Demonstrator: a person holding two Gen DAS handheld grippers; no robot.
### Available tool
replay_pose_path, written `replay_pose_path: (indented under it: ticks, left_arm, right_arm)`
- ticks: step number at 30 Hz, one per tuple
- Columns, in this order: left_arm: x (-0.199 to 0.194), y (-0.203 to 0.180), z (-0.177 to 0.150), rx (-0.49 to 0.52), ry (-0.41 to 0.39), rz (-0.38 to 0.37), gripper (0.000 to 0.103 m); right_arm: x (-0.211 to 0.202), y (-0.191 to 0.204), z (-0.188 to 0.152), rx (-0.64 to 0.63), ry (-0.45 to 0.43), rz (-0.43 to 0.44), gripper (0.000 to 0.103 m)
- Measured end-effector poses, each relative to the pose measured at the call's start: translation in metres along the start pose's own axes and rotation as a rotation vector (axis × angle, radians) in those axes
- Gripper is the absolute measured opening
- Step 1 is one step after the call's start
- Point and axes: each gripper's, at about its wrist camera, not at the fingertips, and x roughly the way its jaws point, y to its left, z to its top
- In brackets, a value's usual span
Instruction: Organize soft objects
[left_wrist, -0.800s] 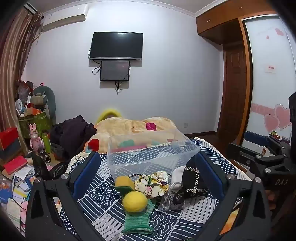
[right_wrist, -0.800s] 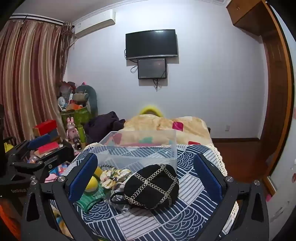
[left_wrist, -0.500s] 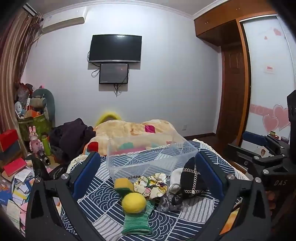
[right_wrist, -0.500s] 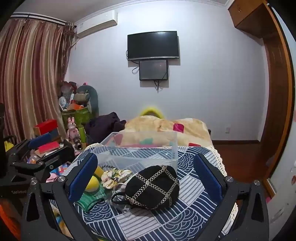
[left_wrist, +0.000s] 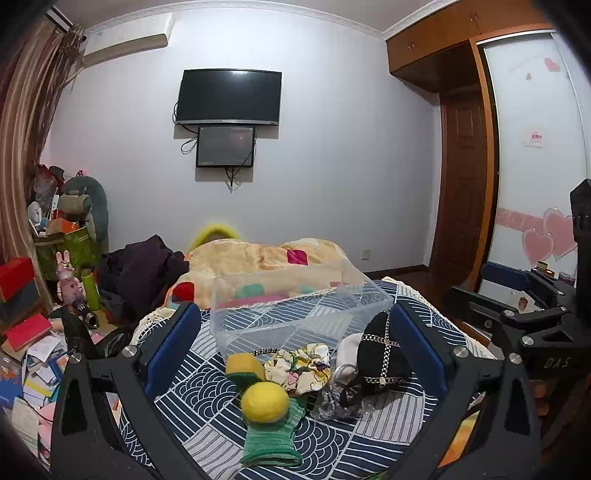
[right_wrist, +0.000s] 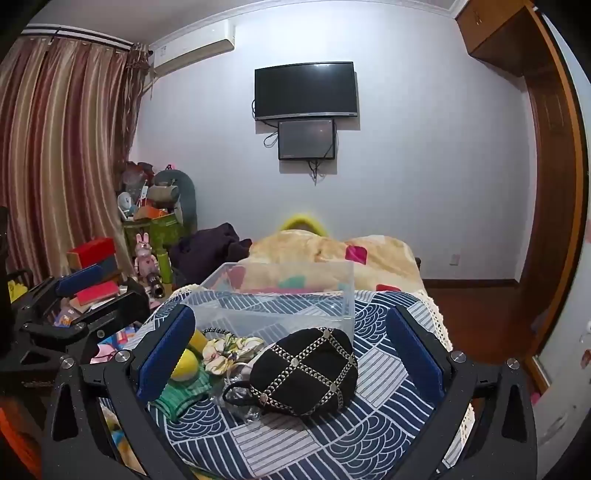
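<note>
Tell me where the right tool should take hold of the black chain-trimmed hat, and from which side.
Grip the hat across its domed crown, coming from above and slightly from its right, where only bare cloth lies. The crown bulges high and soft between the right tool's open fingers, while its left edge crowds the crumpled clear plastic and floral scrunchie, so a left approach would likely snag them.

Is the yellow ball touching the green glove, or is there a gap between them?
Touching. In the left wrist view the yellow ball sits on the green glove, overlapping its upper edge with no gap visible.
</note>
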Motion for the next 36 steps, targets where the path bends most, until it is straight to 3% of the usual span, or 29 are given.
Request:
replay_pose_path:
  ticks: [36]
  left_arm:
    - [-0.0021, -0.0009, 0.0008, 0.000, -0.003, 0.001, 0.103]
  right_arm:
    - [-0.0039, 0.0029, 0.0021, -0.006, -0.004, 0.002, 0.103]
